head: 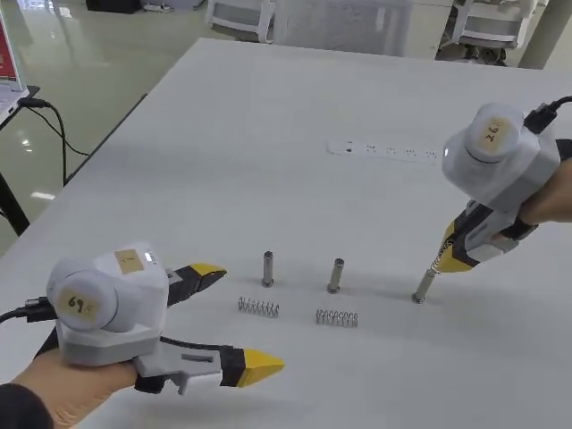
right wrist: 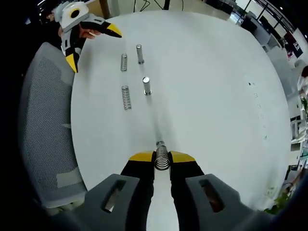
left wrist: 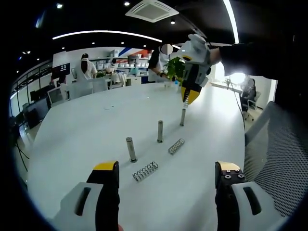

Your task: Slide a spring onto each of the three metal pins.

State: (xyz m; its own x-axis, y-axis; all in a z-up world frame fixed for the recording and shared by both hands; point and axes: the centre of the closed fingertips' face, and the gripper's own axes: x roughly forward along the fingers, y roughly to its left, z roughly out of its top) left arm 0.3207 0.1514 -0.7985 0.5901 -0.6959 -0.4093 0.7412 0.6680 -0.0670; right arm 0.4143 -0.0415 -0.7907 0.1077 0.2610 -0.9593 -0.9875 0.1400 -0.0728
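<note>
Table point(head: 268, 134), spring point(right wrist: 162, 160) in right tool point(right wrist: 162, 155) (over pin point(head: 424, 286))

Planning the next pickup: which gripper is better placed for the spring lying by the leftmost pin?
Left. The left gripper is open beside that spring; the right gripper is shut on another spring at the far pin.

An open-plan office is indicated: in the left gripper view a ceiling air-conditioning unit point(left wrist: 151, 10) and strip light point(left wrist: 106, 33) are seen at the top, monitors point(left wrist: 55, 95) at mid-left, a mesh chair point(left wrist: 279, 154) at lower right. What may be a socket strip point(head: 384, 150) is set in the white desk point(head: 268, 134).
</note>
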